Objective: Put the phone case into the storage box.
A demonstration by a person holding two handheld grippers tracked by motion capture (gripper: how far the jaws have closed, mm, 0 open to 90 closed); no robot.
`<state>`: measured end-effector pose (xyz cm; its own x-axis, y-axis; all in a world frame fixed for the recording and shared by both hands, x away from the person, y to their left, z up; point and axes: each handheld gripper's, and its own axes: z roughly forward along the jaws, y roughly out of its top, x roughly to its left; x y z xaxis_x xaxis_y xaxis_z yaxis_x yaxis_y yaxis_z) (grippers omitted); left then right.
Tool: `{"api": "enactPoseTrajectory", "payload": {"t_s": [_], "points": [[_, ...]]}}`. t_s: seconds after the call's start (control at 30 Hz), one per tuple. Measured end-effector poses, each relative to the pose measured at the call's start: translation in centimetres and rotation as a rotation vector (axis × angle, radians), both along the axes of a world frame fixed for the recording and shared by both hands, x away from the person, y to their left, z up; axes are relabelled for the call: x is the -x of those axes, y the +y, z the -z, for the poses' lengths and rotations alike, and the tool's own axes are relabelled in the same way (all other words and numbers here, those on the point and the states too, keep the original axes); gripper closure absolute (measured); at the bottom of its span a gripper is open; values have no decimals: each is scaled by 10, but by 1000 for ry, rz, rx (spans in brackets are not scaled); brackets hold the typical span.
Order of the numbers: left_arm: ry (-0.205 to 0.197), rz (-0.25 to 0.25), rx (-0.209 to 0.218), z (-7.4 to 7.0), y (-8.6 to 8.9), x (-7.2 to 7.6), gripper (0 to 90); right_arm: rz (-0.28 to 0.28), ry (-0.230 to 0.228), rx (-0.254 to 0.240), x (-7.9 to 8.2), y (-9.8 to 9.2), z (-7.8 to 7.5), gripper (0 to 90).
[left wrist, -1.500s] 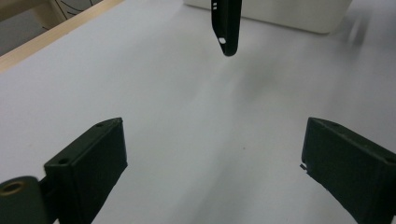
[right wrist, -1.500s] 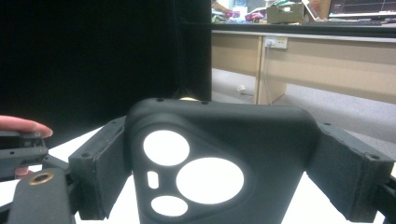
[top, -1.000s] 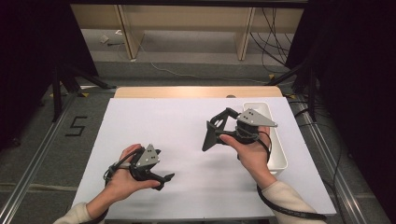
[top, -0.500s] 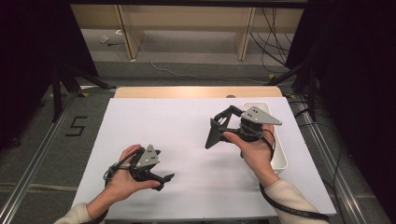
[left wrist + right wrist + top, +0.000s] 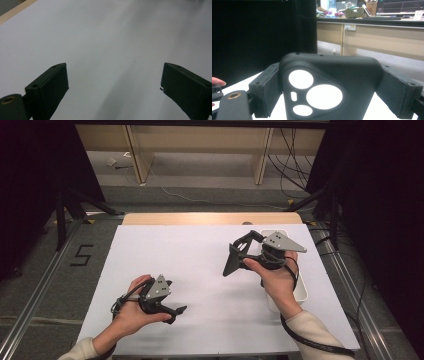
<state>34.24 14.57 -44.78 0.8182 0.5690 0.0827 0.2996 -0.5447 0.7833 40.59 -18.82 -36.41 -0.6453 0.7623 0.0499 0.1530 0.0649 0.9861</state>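
The right gripper [image 5: 235,257] clamps its fingers on a black phone case [image 5: 329,87]: light, flexible, thin-walled. Grip both side edges. The left gripper [image 5: 175,312] fingers stand apart, empty.

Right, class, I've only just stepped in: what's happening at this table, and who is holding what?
A person sits at a white table with a two-jaw gripper in each hand. The right gripper is closed on a black phone case with camera cut-outs, held up above the table beside a white bin. The left gripper rests low over the bare tabletop, jaws apart and holding nothing.
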Motion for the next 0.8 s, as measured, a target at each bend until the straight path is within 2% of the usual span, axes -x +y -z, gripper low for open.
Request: {"api": "enactPoseTrajectory", "payload": {"t_s": [0.8], "points": [[0,-4,6,0,0,-1,73,61,-21,-21,-5,-21,-11,146]]}}
